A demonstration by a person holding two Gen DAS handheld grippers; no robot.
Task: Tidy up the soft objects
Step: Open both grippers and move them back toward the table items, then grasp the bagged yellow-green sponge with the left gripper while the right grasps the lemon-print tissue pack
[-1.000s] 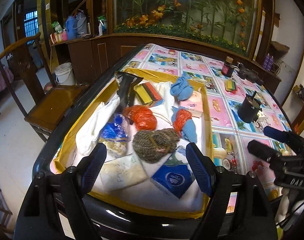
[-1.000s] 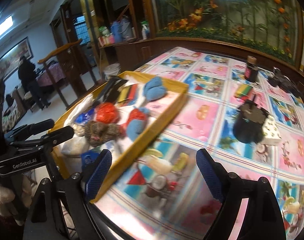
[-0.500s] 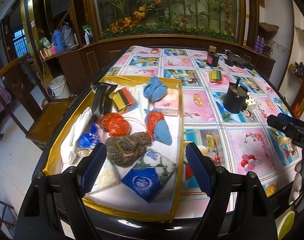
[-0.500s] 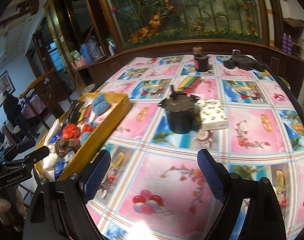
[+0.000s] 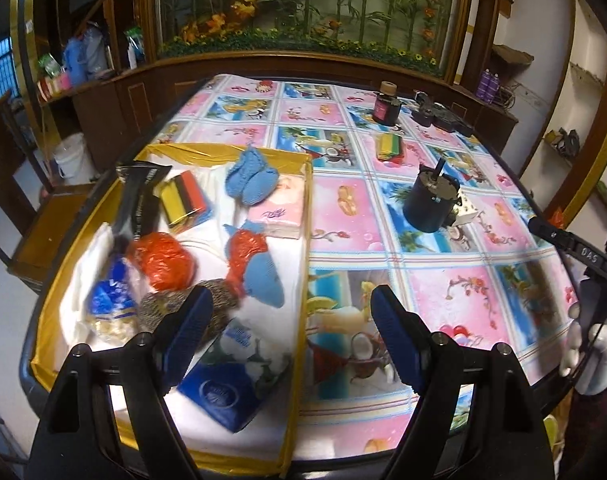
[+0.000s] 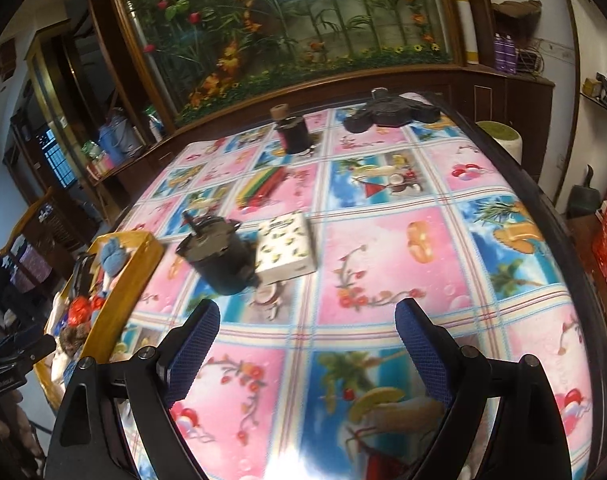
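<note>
A yellow-rimmed tray at the table's left holds soft things: blue knitted socks, a pink tissue pack, a striped sponge, an orange bag, a brown knitted pouch, a blue tissue pack. The tray also shows in the right wrist view. A white patterned tissue pack and a striped cloth lie on the tablecloth. My left gripper is open and empty over the tray's right rim. My right gripper is open and empty above the tablecloth.
A black pot stands beside the white pack, also seen in the left wrist view. A dark jar and black gear sit at the far edge. Wooden cabinets ring the table; a chair stands left.
Both grippers have swung to the right. The tray has slid left in both views, and the black pot and white pack have come nearer the right gripper.
</note>
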